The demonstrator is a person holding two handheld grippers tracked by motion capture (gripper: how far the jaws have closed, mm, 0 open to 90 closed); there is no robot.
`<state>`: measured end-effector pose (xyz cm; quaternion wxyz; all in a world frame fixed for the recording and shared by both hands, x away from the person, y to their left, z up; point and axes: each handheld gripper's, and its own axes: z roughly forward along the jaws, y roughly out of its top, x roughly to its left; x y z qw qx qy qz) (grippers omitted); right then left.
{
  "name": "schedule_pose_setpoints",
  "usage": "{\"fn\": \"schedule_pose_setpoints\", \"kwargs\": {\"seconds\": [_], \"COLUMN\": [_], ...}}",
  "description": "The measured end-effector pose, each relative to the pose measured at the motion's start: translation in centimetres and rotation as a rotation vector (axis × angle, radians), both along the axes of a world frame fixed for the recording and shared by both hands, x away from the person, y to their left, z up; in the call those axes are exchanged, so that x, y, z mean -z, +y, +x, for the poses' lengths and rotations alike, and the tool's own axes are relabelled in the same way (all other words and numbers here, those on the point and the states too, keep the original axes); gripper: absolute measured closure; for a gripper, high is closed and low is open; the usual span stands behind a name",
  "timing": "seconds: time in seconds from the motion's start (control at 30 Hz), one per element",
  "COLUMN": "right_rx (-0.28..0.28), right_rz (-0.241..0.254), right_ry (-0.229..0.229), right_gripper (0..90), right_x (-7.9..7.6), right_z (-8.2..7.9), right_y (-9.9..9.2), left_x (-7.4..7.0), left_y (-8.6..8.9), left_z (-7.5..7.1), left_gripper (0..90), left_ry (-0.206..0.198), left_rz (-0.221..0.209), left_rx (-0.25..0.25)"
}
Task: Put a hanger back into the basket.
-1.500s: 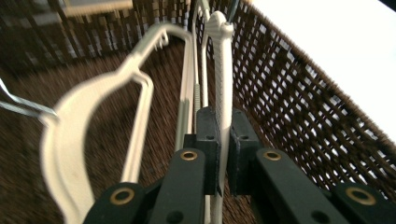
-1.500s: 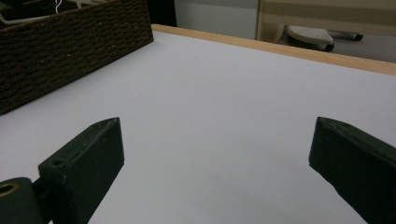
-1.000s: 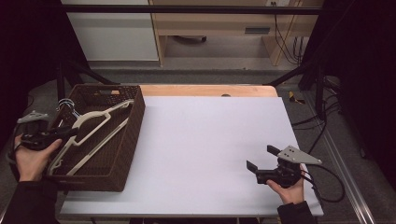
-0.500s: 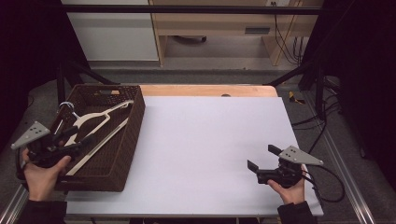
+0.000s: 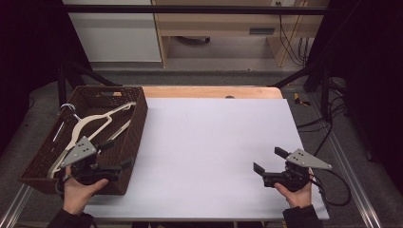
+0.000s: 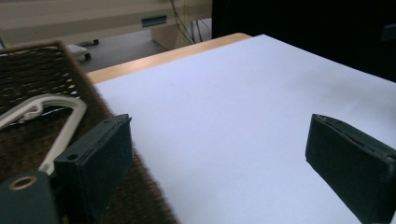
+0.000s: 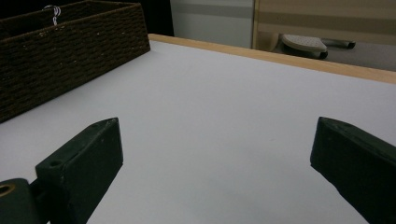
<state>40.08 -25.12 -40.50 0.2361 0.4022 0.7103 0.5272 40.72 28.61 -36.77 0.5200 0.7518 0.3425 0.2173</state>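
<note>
A: From the high view: left hand-held gripper (image 5: 113,159) over the near right corner of the woven basket (image 5: 33,164), jaws just opened wide, nothing between them. Cream hanger (image 5: 92,124) lying released inside the basket, no longer gripped as a second ago.

B: Meaning for the job?

A: Hanger apparently delivered. Right hand-held gripper (image 5: 268,164) spread and empty on the white worktop (image 5: 209,147).

B: Left gripper view?

A: Hanger (image 6: 58,116) left of the jaws, apart from them.

B: Right gripper view?

A: Spread jaws, basket (image 7: 65,46) far left.
</note>
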Motion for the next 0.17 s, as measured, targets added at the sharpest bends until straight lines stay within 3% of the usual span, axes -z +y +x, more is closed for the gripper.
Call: {"fn": "schedule_pose_setpoints", "kwargs": {"seconds": [0.17], "right_rx": [0.009], "right_rz": [0.012], "right_ry": [0.011], "right_gripper": [2.7], "right_x": [0.2], "right_z": [0.1], "right_y": [-0.4], "left_x": [0.9], "left_y": [-1.6], "left_z": [0.1], "left_gripper": [7.2], "left_ry": [0.018], "left_rz": [0.011], "left_rx": [0.04]}}
